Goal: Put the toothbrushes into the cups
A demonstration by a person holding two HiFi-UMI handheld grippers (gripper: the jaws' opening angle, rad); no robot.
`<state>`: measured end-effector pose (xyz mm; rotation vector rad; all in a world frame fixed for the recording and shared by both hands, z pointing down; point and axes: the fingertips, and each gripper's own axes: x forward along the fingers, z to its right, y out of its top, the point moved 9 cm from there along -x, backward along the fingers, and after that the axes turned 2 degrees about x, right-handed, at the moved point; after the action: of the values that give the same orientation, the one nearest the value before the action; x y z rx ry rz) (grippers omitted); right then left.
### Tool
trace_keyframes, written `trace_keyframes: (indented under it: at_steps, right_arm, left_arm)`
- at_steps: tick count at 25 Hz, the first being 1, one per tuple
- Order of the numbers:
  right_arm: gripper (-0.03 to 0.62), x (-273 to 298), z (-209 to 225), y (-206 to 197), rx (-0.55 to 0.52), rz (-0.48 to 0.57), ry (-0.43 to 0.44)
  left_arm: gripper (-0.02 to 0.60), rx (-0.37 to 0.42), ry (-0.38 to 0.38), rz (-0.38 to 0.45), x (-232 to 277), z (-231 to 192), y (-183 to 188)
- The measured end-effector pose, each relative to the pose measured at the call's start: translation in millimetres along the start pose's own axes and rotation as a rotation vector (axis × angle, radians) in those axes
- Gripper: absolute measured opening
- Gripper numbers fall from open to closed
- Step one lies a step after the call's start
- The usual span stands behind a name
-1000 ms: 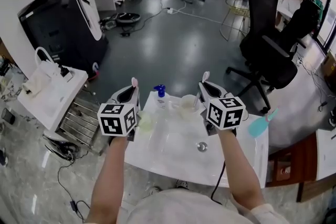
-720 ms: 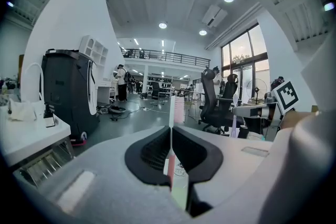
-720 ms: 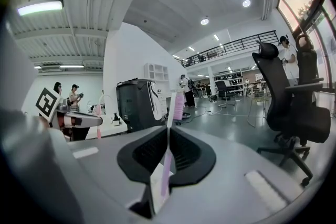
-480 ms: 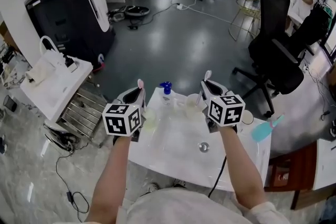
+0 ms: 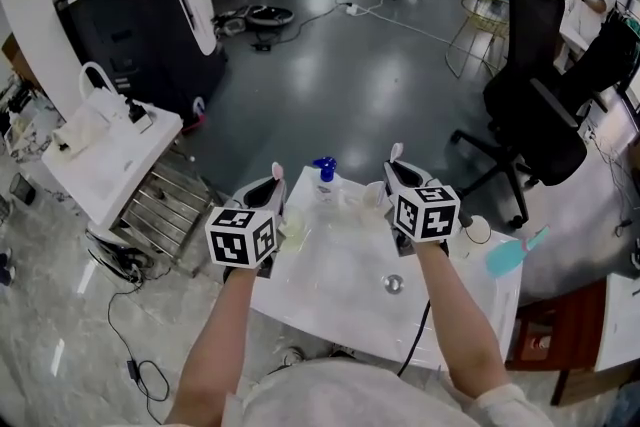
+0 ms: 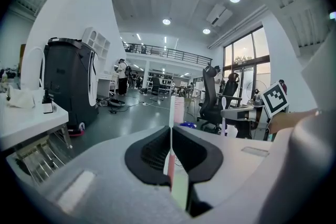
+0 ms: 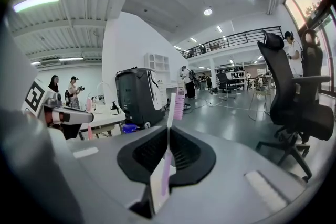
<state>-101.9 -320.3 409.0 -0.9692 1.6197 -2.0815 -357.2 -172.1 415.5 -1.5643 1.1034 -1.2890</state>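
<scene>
Head view: two hand-held grippers (image 5: 272, 189) (image 5: 394, 171) clamp two toothbrushes (image 5: 277, 171) (image 5: 396, 152).

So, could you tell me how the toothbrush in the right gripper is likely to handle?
Probably stiff: the toothbrush stands straight above the right gripper. Likely light, given its slim handle. Pinched at one narrow spot, it might pivot or slip.

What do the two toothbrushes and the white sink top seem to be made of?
The pink toothbrush in the left gripper: smooth, slightly glossy plastic. The lilac toothbrush in the right gripper: the same, with fine pink bristles, probably nylon. The sink top: smooth white with a faint sheen, ceramic or moulded resin; I cannot tell which.
</scene>
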Motion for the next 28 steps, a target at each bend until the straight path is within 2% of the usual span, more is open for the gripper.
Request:
trace_keyframes:
  at_steps: [17,28]
  right_arm:
    - [0.017,19.7,0.4,-42.3,0.009,-0.09,-0.04]
    - [0.018,19.9,-2.6,-51.2,0.006,-0.107,-0.059]
  left_arm:
    - [0.015,-0.018,-0.025,-0.063,9.8,-2.9,-35.6]
    - [0.017,-0.021,-0.03,-0.078,10.8,-1.9,-45.8]
